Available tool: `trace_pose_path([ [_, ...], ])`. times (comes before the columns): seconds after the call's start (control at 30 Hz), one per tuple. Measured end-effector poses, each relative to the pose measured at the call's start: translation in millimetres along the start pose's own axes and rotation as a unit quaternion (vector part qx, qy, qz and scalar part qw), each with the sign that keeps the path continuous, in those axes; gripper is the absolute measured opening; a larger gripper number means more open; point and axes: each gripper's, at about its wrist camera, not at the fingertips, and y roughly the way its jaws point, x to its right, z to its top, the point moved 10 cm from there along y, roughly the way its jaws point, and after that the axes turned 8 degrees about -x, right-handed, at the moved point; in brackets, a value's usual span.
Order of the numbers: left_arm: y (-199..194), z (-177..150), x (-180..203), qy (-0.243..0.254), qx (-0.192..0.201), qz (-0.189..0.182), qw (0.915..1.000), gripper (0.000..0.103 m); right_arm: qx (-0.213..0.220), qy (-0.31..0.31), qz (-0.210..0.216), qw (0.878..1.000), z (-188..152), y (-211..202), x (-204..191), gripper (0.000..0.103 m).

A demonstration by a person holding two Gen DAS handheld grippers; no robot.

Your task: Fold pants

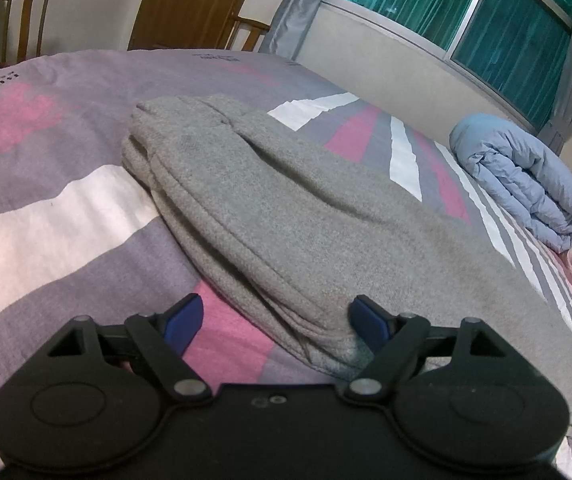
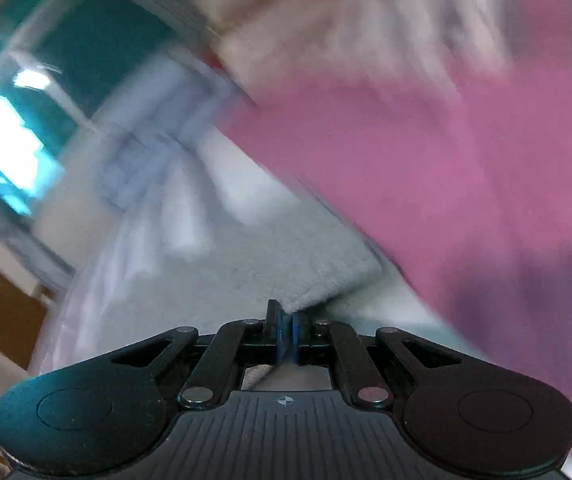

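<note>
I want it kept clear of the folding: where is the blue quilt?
In the left wrist view, the rolled blue quilt lies on the bed's right side below the window, beyond the grey pants.

Motion blur smears the striped bedsheet (image 2: 465,168) and window (image 2: 14,132) in the right wrist view, while the left view's edge crops the grey pants (image 1: 286,216).

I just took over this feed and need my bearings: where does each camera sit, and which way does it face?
Left wrist: on the left gripper, jaws open, looking down across folded grey knit pants on the striped pink-purple bedspread toward a window.
Right wrist: on the right gripper, blurred, shut on a grey fabric edge.
Shared: grey pants, bedspread, the folded blue quilt.
</note>
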Motion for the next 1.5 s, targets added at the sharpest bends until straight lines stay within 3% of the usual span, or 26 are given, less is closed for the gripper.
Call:
trace_pose_path([
  [0.17, 0, 1, 0, -0.001, 0.000, 0.000, 1.0000, 0.075, 0.020, 0.020, 0.017, 0.999, 0, -17, -2, 0.005],
  [0.23, 0, 1, 0, -0.001, 0.001, -0.001, 1.0000, 0.075, 0.042, 0.039, 0.021, 0.998, -3, -32, 5, 0.012],
  [0.27, 0, 1, 0, -0.001, 0.002, -0.002, 1.0000, 0.075, 0.050, 0.053, 0.021, 0.997, -6, -38, 10, 0.026],
  [0.3, 1, 1, 0, 0.000, 0.002, -0.002, 1.0000, 0.076, 0.056, 0.062, 0.028, 0.996, -9, -43, 13, 0.033],
  [0.4, 0, 1, 0, 0.000, 0.002, -0.002, 1.0000, 0.076, 0.062, 0.073, 0.036, 0.995, -16, -54, 12, 0.037],
  [0.53, -14, 9, -6, -0.007, 0.015, -0.011, 0.9998, 0.074, 0.069, 0.043, 0.023, 0.996, -26, -61, -6, 0.047],
  [0.73, -31, 46, -41, -0.042, 0.052, -0.037, 0.9971, 0.058, 0.056, 0.030, 0.011, 0.998, -42, -49, -20, 0.053],
  [0.8, -25, 63, -55, -0.058, 0.051, -0.036, 0.9964, 0.049, 0.058, 0.032, 0.007, 0.998, -45, -48, -21, 0.053],
  [0.83, -23, 70, -61, -0.067, 0.051, -0.038, 0.9957, 0.039, 0.058, 0.033, 0.005, 0.998, -47, -48, -22, 0.053],
  [0.97, -14, 86, -61, -0.069, 0.038, -0.051, 0.9956, 0.036, 0.061, 0.035, -0.004, 0.997, -49, -46, -24, 0.053],
  [1.1, -11, 91, -62, -0.066, 0.042, -0.039, 0.9962, 0.017, 0.063, 0.032, -0.014, 0.997, -50, -44, -26, 0.053],
  [1.17, -2, 88, -65, -0.071, 0.029, -0.036, 0.9964, 0.017, 0.062, 0.024, -0.018, 0.998, -51, -44, -27, 0.053],
  [1.23, 5, 88, -70, -0.079, 0.018, -0.027, 0.9964, 0.024, 0.059, 0.019, -0.021, 0.998, -52, -42, -27, 0.053],
  [1.33, 6, 91, -72, -0.068, 0.020, -0.003, 0.9975, 0.038, 0.059, 0.020, -0.023, 0.998, -52, -41, -28, 0.053],
  [1.37, 7, 91, -72, -0.066, 0.019, 0.004, 0.9976, 0.053, 0.058, 0.019, -0.023, 0.998, -52, -41, -28, 0.053],
  [1.4, 10, 91, -72, -0.066, 0.015, 0.008, 0.9977, 0.058, 0.058, 0.018, -0.022, 0.998, -52, -40, -28, 0.053],
  [1.47, 16, 90, -69, -0.060, 0.005, 0.002, 0.9982, 0.045, 0.057, 0.019, -0.021, 0.998, -52, -39, -27, 0.053],
  [1.5, 16, 91, -67, -0.054, 0.008, 0.008, 0.9985, 0.045, 0.057, 0.020, -0.021, 0.998, -52, -40, -26, 0.053],
])
